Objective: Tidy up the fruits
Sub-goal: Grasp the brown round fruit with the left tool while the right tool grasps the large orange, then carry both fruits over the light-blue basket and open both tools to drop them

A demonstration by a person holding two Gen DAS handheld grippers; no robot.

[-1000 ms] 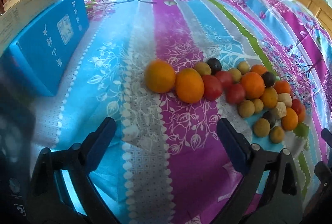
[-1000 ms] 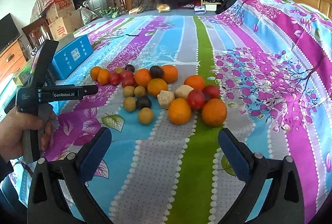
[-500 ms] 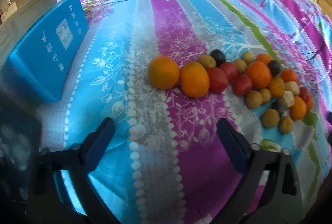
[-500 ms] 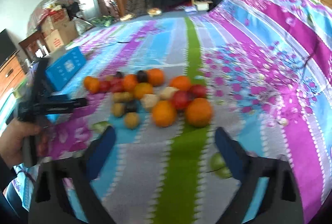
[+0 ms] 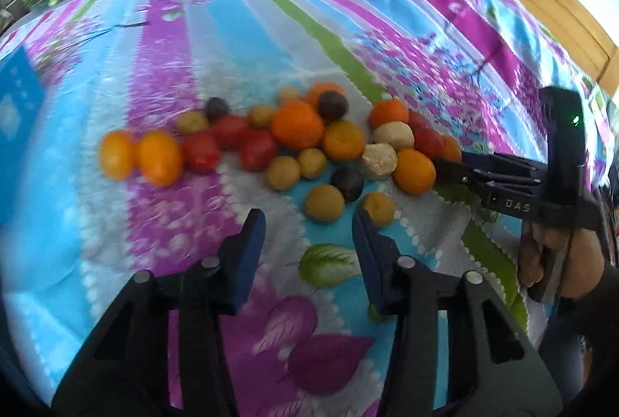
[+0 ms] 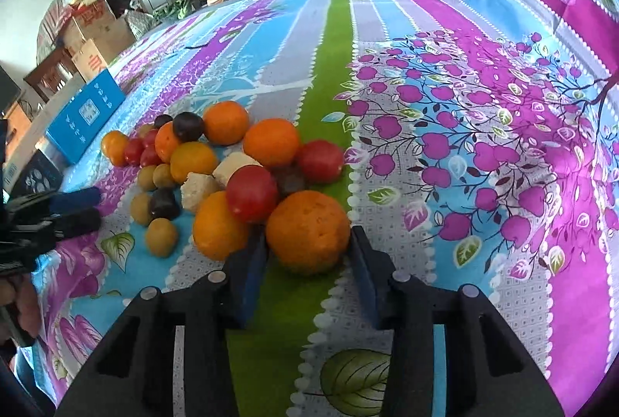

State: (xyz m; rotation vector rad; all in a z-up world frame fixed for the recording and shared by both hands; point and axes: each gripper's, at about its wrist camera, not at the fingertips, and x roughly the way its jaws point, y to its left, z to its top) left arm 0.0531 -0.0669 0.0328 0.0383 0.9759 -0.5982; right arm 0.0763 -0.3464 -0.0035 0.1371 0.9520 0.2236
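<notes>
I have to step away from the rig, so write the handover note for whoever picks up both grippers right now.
Right gripper: jaws on either side of the nearest large orange, at the green stripe; whether they press it I cannot tell.
Left gripper: open, holds nothing, aimed at the small yellow-green fruits at the near edge of the pile.
Fruits: all in one mixed cluster on the bedspread; oranges, red tomatoes, dark plums, pale chunks.
Done: no sorted groups visible.
Left: lift out the orange, then separate the rest by kind.
</notes>
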